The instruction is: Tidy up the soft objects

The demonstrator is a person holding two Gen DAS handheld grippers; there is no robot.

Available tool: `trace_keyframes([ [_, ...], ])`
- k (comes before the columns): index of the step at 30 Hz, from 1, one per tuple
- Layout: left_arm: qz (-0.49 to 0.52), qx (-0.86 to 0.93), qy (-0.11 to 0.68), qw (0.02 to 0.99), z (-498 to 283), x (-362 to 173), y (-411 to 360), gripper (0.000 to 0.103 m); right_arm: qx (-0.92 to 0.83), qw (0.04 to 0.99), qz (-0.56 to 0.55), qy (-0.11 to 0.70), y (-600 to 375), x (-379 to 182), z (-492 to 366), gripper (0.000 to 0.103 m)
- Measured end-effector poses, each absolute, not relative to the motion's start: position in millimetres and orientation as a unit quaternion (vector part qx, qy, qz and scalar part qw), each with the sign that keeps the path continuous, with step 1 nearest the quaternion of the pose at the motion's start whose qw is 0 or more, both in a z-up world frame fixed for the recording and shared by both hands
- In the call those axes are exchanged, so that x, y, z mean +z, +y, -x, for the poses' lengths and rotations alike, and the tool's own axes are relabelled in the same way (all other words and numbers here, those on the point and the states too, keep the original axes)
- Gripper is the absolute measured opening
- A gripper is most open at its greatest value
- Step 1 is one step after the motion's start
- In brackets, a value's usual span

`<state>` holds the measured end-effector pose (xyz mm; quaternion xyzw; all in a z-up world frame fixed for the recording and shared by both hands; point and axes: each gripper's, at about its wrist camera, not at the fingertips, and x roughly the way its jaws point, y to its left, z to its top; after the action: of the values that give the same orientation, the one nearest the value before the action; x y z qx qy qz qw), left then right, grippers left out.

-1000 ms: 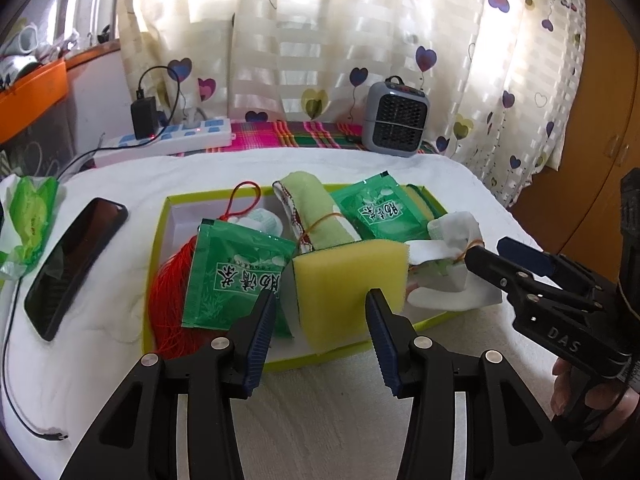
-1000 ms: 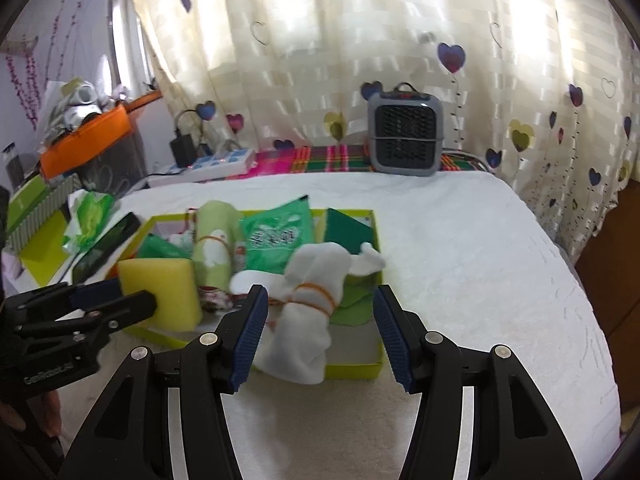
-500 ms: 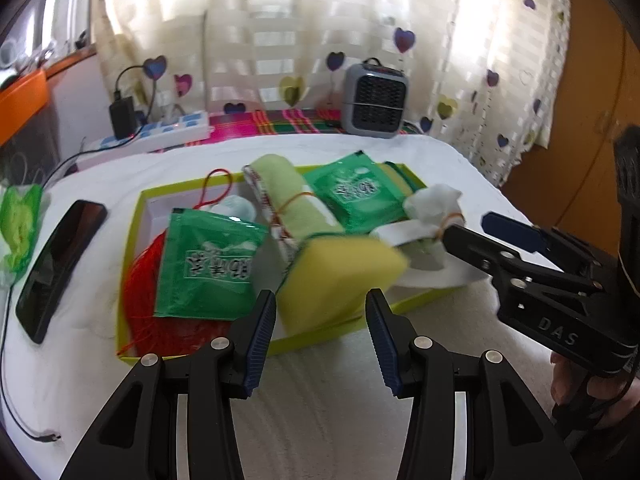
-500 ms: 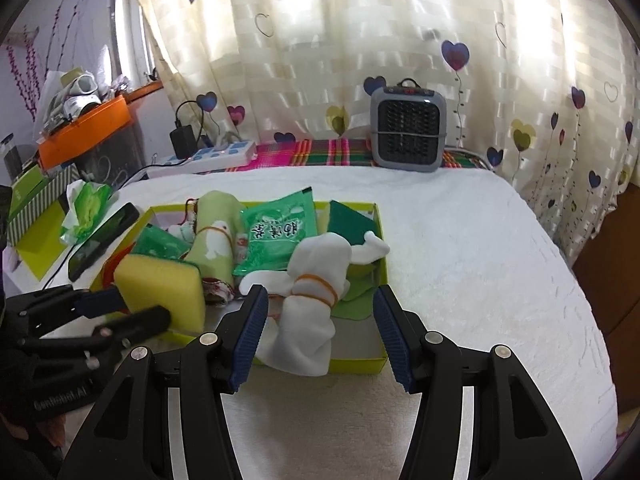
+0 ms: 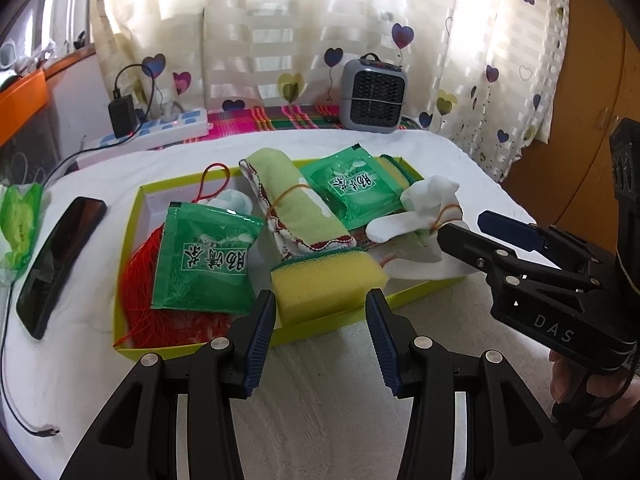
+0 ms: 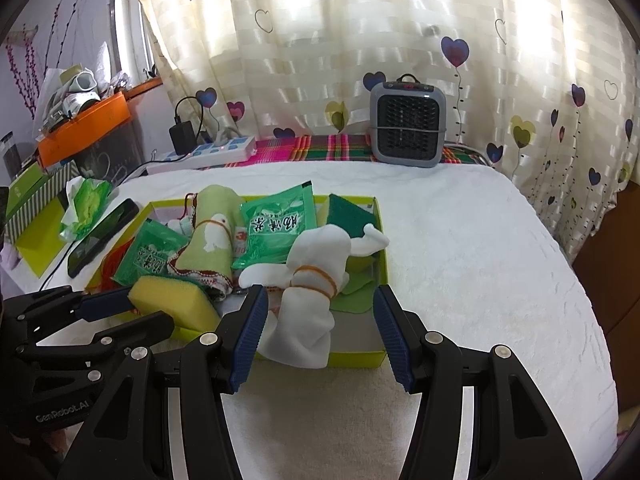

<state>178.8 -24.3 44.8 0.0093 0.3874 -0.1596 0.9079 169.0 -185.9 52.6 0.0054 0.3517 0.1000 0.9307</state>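
A yellow sponge (image 5: 328,284) (image 6: 176,300) lies flat at the front of the yellow-green tray (image 5: 132,240) (image 6: 360,360), resting on the near rim. My left gripper (image 5: 320,336) (image 6: 148,312) stands open just short of the sponge, with nothing between its pads. A white cloth bundle (image 6: 308,288) (image 5: 416,220), tied with a rubber band, hangs over the tray's front rim. My right gripper (image 6: 318,336) (image 5: 460,226) is open around the bundle's near end with a gap on its right side. The tray also holds two green packets (image 5: 204,260) (image 5: 356,190), a rolled green towel (image 5: 296,208) and a red net (image 5: 140,300).
A black phone (image 5: 56,268) and a green tissue pack (image 5: 20,224) lie left of the tray on the white cloth. A grey heater (image 6: 406,124) and a power strip (image 6: 208,152) stand at the back. A hand (image 5: 592,392) holds the right gripper.
The yellow sponge stood on edge in front of my left fingers, tipped over and now lies flat on the tray's front rim. The right gripper and white bundle have not moved.
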Motion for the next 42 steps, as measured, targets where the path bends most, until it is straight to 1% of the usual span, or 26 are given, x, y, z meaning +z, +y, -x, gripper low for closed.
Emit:
trace_keyframes([
  [16, -0.004, -0.113, 0.403, 0.908, -152, 48, -22, 0.046, 0.115, 0.929, 0.0, 0.353, -184, 57, -140, 0.056],
  [26, 0.003, -0.094, 0.433, 0.896, -129, 26, -24, 0.046, 0.127, 0.913, 0.009, 0.387, -180, 39, -122, 0.056],
  [29, 0.009, -0.09, 0.447, 0.89, -125, 15, -23, 0.046, 0.131, 0.906, 0.016, 0.402, -178, 31, -118, 0.057],
  [31, 0.012, -0.088, 0.449, 0.889, -122, 11, -22, 0.046, 0.126, 0.903, 0.024, 0.41, -177, 26, -115, 0.062],
  [32, 0.011, -0.086, 0.446, 0.891, -120, 11, -22, 0.046, 0.125, 0.902, 0.026, 0.412, -176, 25, -114, 0.063],
  [42, 0.002, -0.071, 0.434, 0.898, -111, 7, -29, 0.047, 0.109, 0.897, 0.034, 0.427, -178, 14, -110, 0.064],
])
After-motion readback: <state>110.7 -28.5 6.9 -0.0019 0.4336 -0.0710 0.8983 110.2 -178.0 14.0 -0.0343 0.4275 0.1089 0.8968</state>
